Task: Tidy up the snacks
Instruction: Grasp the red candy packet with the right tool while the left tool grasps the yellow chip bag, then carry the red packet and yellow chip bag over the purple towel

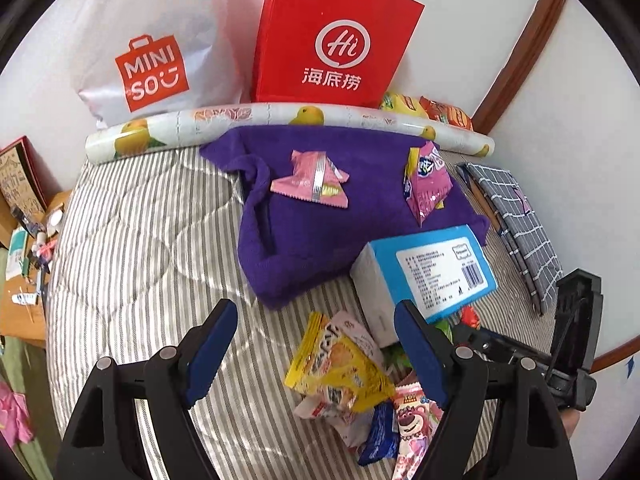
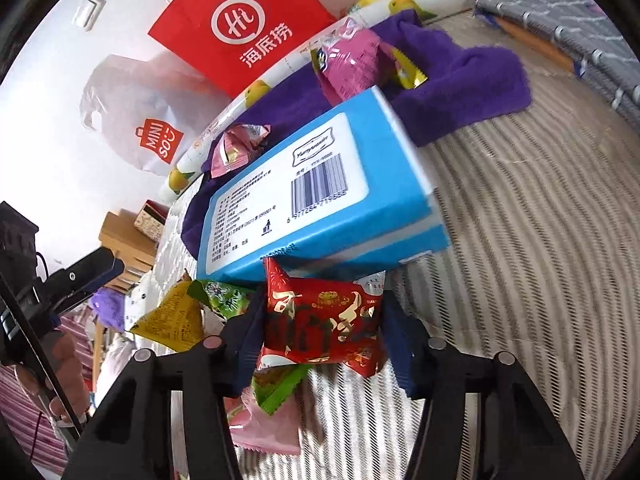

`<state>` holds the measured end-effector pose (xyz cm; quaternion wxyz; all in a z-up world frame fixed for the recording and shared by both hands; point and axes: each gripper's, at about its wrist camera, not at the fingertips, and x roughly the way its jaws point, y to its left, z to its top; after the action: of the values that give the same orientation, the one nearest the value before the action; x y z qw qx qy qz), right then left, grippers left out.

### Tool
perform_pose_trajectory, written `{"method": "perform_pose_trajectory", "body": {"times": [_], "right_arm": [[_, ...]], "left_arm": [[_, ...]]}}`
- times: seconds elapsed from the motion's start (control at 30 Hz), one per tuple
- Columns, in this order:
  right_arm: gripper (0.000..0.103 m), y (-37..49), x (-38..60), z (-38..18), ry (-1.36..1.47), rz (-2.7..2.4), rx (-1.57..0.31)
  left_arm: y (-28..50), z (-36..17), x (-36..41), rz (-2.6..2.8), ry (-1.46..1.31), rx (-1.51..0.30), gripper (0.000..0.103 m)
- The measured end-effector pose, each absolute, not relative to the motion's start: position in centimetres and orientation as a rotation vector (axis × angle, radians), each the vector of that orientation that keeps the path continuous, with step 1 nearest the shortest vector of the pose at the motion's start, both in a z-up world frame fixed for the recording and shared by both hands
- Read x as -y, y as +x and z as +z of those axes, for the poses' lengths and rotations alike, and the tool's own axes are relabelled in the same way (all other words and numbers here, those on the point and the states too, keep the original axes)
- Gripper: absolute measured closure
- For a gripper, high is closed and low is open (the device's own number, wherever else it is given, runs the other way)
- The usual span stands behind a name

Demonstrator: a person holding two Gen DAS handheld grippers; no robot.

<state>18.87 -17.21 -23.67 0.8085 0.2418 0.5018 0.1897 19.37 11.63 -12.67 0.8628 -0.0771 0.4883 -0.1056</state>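
Snacks are heaped on a striped quilt [image 1: 132, 248], and one of them, a red packet [image 2: 324, 320], is clamped between the blue pads of the right gripper [image 2: 320, 336], just in front of a blue box [image 2: 316, 196]. Under this packet a green wrapper [image 2: 280, 392] and a pink one [image 2: 268, 428] are partly covered. The left gripper [image 1: 316, 356] is held wide open with nothing in it, above a yellow packet [image 1: 340, 372] in the heap. Further out, two pink packets [image 1: 310, 180] are laid on a purple towel [image 1: 280, 256]. Behind it a fruit-printed roll [image 1: 256, 120] is seen, then a red bag [image 1: 332, 40] and a white bag [image 1: 152, 44] against the wall; what is inside them cannot be seen. More snacks [image 1: 424, 110] are half hidden behind the roll.
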Motion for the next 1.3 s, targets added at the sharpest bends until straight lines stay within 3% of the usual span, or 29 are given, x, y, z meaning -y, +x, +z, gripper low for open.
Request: {"method": "perform_pose_trajectory", "body": {"times": [0.43,0.6,0.67,1.3], "right_arm": [[0.051,14.7,20.7,-20.9,0.253,0.166,-0.992],[0.051,14.2,21.6,-21.5,0.272,0.159,-0.992],[0.051,14.2,21.4,-21.6,0.272,0.160,-0.991],[0.051,13.2,17.5,-18.8,0.191,0.158,-0.913]], "left_arm": [[19.0,-17.4,-9.1,-0.243,-0.175,-1.145,0.025],[18.8,-18.8,-8.7,-0.236,-0.164,-1.195,0.047],[18.6,-18.7,-9.0,-0.243,-0.171,-1.188,0.051],[18.7,-15.6,-11.3,-0.312,-0.184,-1.094,0.052]]}}
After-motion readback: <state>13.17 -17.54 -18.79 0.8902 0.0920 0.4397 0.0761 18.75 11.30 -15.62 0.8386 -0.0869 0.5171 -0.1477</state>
